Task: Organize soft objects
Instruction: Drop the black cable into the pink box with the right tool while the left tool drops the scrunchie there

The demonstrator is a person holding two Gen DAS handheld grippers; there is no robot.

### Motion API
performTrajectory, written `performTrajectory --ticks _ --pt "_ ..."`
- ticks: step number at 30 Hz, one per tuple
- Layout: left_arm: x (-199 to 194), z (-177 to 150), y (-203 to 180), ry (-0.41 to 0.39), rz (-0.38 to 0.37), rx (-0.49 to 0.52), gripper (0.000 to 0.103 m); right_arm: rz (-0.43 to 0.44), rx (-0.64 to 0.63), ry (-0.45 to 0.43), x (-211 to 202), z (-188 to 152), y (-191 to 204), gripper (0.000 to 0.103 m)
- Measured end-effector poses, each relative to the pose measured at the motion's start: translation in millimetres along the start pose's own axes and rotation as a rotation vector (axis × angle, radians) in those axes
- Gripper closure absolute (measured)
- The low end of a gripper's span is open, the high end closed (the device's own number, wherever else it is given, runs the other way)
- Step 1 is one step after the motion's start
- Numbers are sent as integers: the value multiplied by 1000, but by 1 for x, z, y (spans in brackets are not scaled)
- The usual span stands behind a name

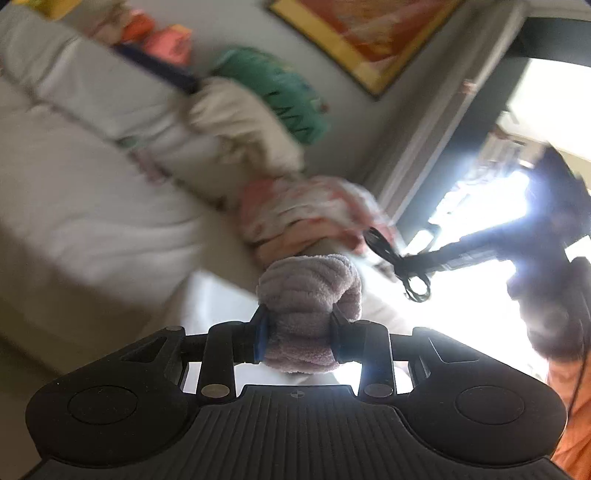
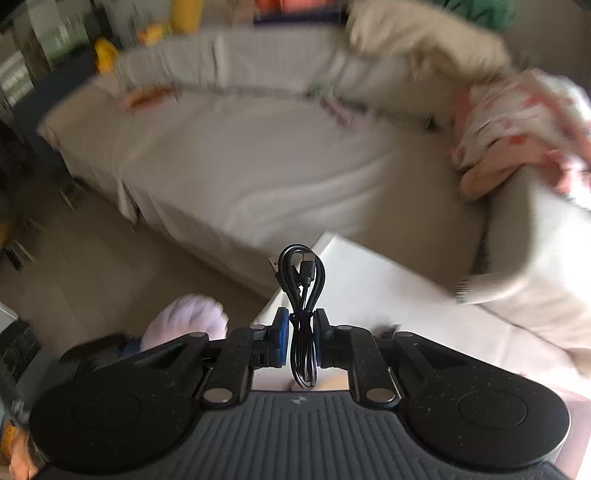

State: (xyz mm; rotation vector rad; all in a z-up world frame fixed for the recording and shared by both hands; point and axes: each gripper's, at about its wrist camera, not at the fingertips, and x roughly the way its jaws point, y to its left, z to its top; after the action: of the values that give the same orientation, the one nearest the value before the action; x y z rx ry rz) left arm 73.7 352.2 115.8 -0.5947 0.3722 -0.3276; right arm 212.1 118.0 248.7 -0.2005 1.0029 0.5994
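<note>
My left gripper (image 1: 300,321) is shut on a fluffy lilac cloth (image 1: 308,295) bunched between its fingers, held in the air. The cloth also shows in the right wrist view (image 2: 184,321), low at the left. My right gripper (image 2: 300,325) is shut on a coiled black cable (image 2: 302,280), held upright above a white surface (image 2: 369,288). The cable and the right gripper also show in the left wrist view (image 1: 402,266), to the right against bright window light. Both views are blurred.
A white-covered sofa (image 2: 240,162) fills the background. On it lie a cream pillow (image 1: 243,125), a green cushion (image 1: 284,92) and a pink-and-white patterned cloth (image 2: 517,125). A framed picture (image 1: 369,33) hangs on the wall. The floor (image 2: 92,258) is at left.
</note>
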Motion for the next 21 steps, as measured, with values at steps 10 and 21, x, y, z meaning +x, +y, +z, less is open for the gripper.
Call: performTrajectory --ticks 10,21 --pt "137 -7 -154 161 -233 104 67 -67 235 -282 -141 -126 -167 90" --pt "278 -99 -220 510 -153 240 61 -127 497 -155 -95 -241 -284 66"
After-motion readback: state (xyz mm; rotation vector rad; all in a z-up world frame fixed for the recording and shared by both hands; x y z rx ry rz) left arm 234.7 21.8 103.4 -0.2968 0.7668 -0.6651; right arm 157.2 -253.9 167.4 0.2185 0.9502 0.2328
